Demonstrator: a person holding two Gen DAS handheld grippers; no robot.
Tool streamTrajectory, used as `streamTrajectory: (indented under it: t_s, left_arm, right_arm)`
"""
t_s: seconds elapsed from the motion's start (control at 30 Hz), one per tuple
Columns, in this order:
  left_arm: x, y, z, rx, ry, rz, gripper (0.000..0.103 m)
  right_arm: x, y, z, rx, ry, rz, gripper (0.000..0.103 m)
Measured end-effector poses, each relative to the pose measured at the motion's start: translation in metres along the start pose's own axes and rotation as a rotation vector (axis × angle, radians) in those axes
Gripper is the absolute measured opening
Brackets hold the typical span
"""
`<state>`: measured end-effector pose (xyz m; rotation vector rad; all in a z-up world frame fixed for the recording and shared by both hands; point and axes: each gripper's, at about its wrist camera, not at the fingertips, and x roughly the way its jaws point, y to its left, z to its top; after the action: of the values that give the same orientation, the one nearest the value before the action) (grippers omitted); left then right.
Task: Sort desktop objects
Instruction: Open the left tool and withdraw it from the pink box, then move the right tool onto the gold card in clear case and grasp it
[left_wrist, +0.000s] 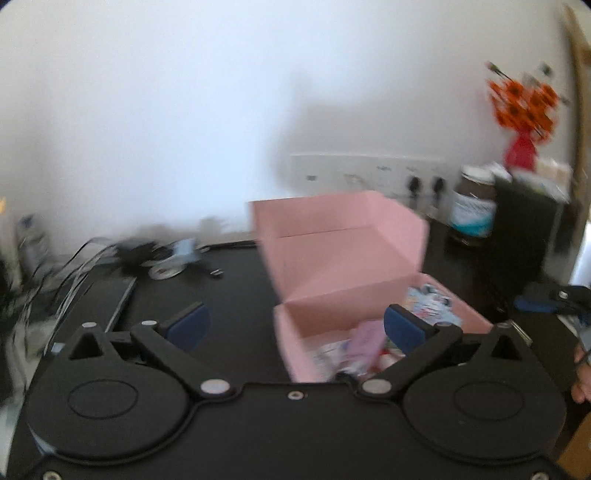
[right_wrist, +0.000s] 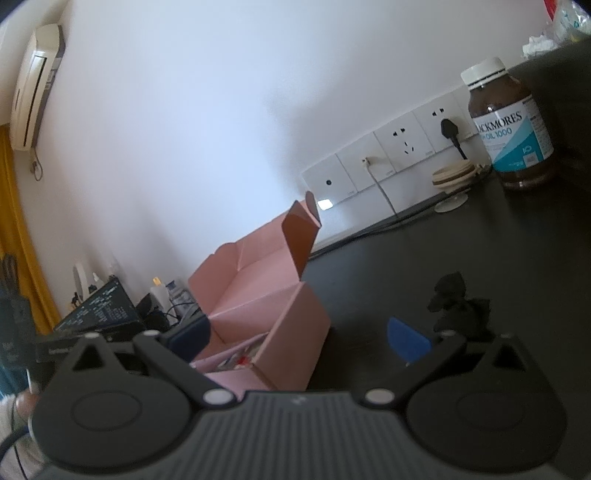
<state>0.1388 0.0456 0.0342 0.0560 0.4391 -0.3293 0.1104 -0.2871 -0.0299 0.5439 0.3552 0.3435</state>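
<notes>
Because the open pink cardboard box (left_wrist: 343, 258) serves as the collection bin (small items already inside), both the left gripper (left_wrist: 295, 325) and the right gripper (right_wrist: 299, 336) stand released, empty.

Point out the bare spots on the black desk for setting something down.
Bare desk lies between the pink box and the tape roll. More is free between the box and the brown supplement bottle, up to the black crumpled thing. The cables at far left crowd that corner.

brown bottle (right_wrist: 511, 127) label, "ACKMORES", "OIL 1000"
</notes>
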Motion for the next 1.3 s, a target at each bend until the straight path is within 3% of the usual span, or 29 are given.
streamTrajectory:
  t_s: [0.17,0.6,0.9,1.23,1.3]
  left_arm:
    - [0.011,0.029,-0.013,-0.049,0.025,0.086,0.103]
    - [0.019,0.044,-0.034,-0.020,-0.050,0.141,0.103]
    - [0.010,0.056,-0.037,-0.106,-0.092,0.185,0.103]
    - [0.012,0.048,-0.036,-0.056,-0.080,0.196,0.103]
    - [0.010,0.048,-0.037,-0.054,-0.092,0.203,0.103]
  right_arm:
    - [0.000,0.000,0.000,0.005,-0.003,-0.009,0.102]
    - [0.001,0.001,0.000,0.002,-0.002,-0.026,0.102]
    - [0.003,0.005,0.000,-0.018,-0.004,-0.051,0.102]
    - [0.008,0.027,-0.004,-0.132,-0.004,-0.169,0.102]
    - [0.007,0.034,0.001,-0.161,0.031,-0.195,0.102]
